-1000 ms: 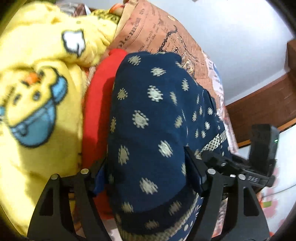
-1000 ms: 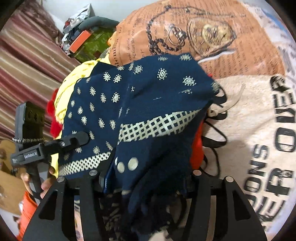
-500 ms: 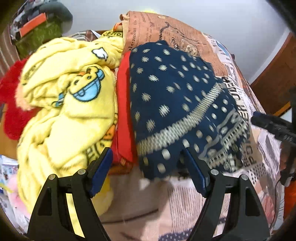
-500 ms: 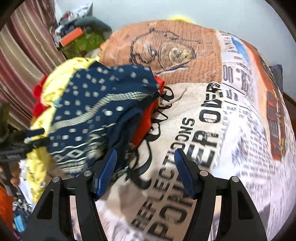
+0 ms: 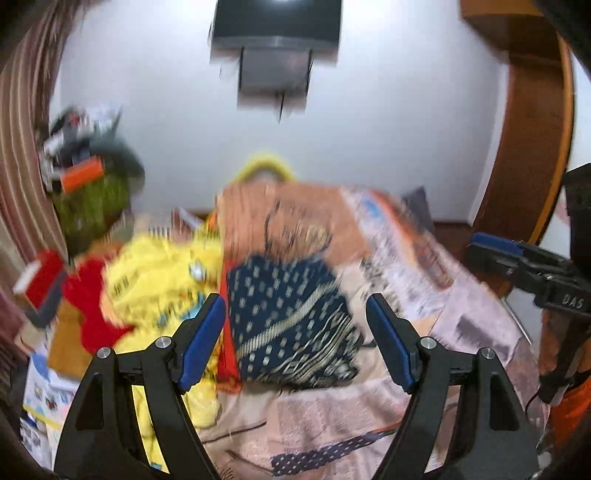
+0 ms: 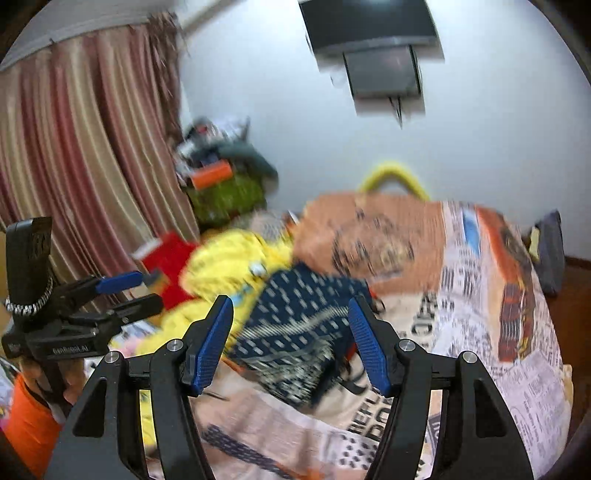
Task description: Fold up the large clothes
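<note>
A folded navy garment with pale dots and patterned bands (image 5: 291, 325) lies on the bed, on top of a red cloth (image 5: 227, 354); it also shows in the right wrist view (image 6: 295, 332). My left gripper (image 5: 295, 339) is open and empty, held back from the garment. My right gripper (image 6: 291, 339) is open and empty too, also pulled back. The right gripper shows at the right edge of the left wrist view (image 5: 524, 269), and the left gripper at the left of the right wrist view (image 6: 85, 310). Both views are motion-blurred.
A yellow fleece with a cartoon print (image 5: 159, 284) and a red plush (image 5: 92, 306) lie left of the garment. The bed has a newspaper-print cover (image 6: 480, 314). A striped curtain (image 6: 85, 166), a cluttered pile (image 6: 221, 181) and a wall-mounted screen (image 6: 369, 26) stand behind.
Both grippers let go of the navy garment and pulled back and up from it. The garment now lies folded on the pile, and the far wall has come into view.
</note>
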The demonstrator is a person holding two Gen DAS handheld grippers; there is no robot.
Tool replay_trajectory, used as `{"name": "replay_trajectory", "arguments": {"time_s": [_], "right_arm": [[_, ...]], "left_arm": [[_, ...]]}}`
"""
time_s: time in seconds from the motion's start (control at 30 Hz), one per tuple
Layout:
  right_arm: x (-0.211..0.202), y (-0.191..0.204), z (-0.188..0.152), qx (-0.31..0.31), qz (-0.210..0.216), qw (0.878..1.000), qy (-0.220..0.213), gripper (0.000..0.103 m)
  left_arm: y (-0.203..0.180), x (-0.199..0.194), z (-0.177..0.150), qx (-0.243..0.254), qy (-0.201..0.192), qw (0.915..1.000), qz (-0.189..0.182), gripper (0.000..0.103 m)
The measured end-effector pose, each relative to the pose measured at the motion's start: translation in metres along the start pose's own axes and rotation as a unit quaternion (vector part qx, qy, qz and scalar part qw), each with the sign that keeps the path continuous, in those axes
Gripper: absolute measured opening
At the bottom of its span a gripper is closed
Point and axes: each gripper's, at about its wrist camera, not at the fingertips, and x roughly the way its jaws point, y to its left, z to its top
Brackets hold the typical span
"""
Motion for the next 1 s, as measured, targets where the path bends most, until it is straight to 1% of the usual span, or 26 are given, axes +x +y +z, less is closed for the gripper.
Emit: {"name": "replay_trajectory", "arguments": {"time_s": [0.03, 0.1, 0.13, 0.17, 0.27, 0.33, 0.4, 0.47, 0.53, 0.57, 0.6, 0.63, 0.7, 0.73, 0.77, 0.83, 0.9, 0.93, 1.0], "right_arm": [[-0.007, 0.005, 0.001, -0.002, 0.001, 1.0, -0.013, 0.061], [-0.031, 0.018, 0.001, -0.009, 0.007, 0.999, -0.044, 0.061], [-0.04, 0.023, 0.001, -0.01, 0.013, 0.998, -0.053, 0.061], [-0.05, 0.029, 0.0, -0.009, 0.022, 0.998, -0.064, 0.061], [-0.076, 0.043, -0.006, -0.013, 0.03, 0.995, -0.097, 0.061], [-0.09, 0.052, -0.01, -0.02, 0.028, 0.992, -0.118, 0.061], [-0.103, 0.06, -0.016, -0.024, 0.025, 0.99, -0.137, 0.061], [-0.112, 0.065, -0.022, -0.028, 0.018, 0.988, -0.151, 0.061], [-0.12, 0.068, -0.028, -0.03, 0.01, 0.986, -0.163, 0.061], [-0.121, 0.07, -0.031, -0.032, 0.004, 0.985, -0.167, 0.064], [-0.124, 0.072, -0.034, -0.035, -0.007, 0.984, -0.172, 0.068], [-0.126, 0.074, -0.036, -0.038, -0.018, 0.983, -0.176, 0.07], [-0.129, 0.078, -0.041, -0.047, -0.044, 0.98, -0.189, 0.075], [-0.129, 0.079, -0.042, -0.05, -0.053, 0.979, -0.193, 0.078], [-0.129, 0.081, -0.044, -0.053, -0.061, 0.977, -0.196, 0.085], [-0.129, 0.082, -0.045, -0.055, -0.072, 0.976, -0.198, 0.089], [-0.128, 0.083, -0.044, -0.056, -0.086, 0.974, -0.2, 0.1], [-0.129, 0.083, -0.044, -0.056, -0.089, 0.974, -0.201, 0.103], [-0.129, 0.083, -0.045, -0.053, -0.089, 0.974, -0.202, 0.103]], "left_arm": [[-0.004, -0.011, 0.002, 0.003, -0.015, 0.9999, -0.002, 0.078], [-0.019, -0.045, 0.006, 0.01, -0.059, 0.9982, -0.005, 0.078], [-0.023, -0.056, 0.006, 0.011, -0.072, 0.9973, -0.005, 0.078], [-0.029, -0.073, 0.005, 0.012, -0.096, 0.9953, -0.005, 0.078], [-0.042, -0.106, 0.0, 0.014, -0.14, 0.99, -0.001, 0.078], [-0.052, -0.126, -0.007, 0.018, -0.168, 0.9856, 0.008, 0.078], [-0.059, -0.135, -0.015, 0.027, -0.184, 0.9823, 0.021, 0.078], [-0.067, -0.146, -0.024, 0.03, -0.205, 0.9774, 0.043, 0.078], [-0.07, -0.153, -0.031, 0.025, -0.213, 0.9754, 0.052, 0.078], [-0.071, -0.155, -0.035, 0.024, -0.214, 0.9749, 0.055, 0.08], [-0.072, -0.155, -0.038, 0.024, -0.216, 0.9745, 0.057, 0.083], [-0.073, -0.156, -0.042, 0.027, -0.218, 0.9738, 0.061, 0.086], [-0.073, -0.159, -0.048, 0.029, -0.223, 0.9721, 0.066, 0.096], [-0.073, -0.161, -0.05, 0.027, -0.226, 0.9714, 0.069, 0.099], [-0.073, -0.163, -0.053, 0.024, -0.227, 0.9709, 0.072, 0.102], [-0.072, -0.164, -0.056, 0.019, -0.226, 0.9712, 0.074, 0.102], [-0.07, -0.163, -0.059, 0.013, -0.22, 0.9729, 0.071, 0.102], [-0.069, -0.163, -0.061, 0.01, -0.217, 0.9736, 0.071, 0.102], [-0.067, -0.16, -0.062, 0.005, -0.211, 0.9751, 0.068, 0.102]]}}
